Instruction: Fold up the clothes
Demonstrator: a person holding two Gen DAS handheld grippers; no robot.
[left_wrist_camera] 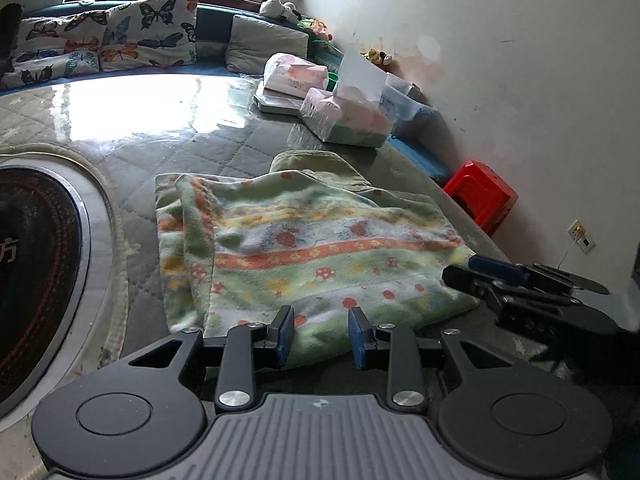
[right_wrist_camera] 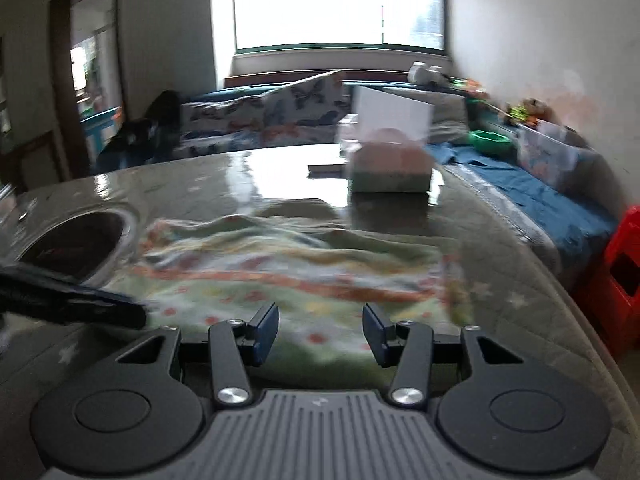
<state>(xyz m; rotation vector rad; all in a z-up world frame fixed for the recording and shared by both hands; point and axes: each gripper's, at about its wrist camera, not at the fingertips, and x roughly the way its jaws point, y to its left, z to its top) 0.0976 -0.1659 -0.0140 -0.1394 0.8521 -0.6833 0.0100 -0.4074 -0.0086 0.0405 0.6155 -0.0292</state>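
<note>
We held the left gripper (left_wrist_camera: pixel 321 334) and right gripper (right_wrist_camera: pixel 320 330), jaws spread, at the near hem of the green patterned fleece garment (left_wrist_camera: pixel 304 248) lying flat on the grey quilted table (left_wrist_camera: pixel 208 152); pinching both near corners evenly should give a square fold.

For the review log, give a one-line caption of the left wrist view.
Open left gripper at the near edge of a half-folded floral garment on the quilted table; right gripper alongside.

the garment (left_wrist_camera: pixel 304 248) is pale green with orange, yellow and white bands, small red mushrooms and yellow flowers. the table cover (left_wrist_camera: pixel 224 152) is grey with a quilted diamond pattern. the cushions (left_wrist_camera: pixel 120 36) are white with butterflies in orange, blue and black. the stool (left_wrist_camera: pixel 482 194) is red. the finger pads (left_wrist_camera: pixel 286 334) are blue, on black metal.
</note>
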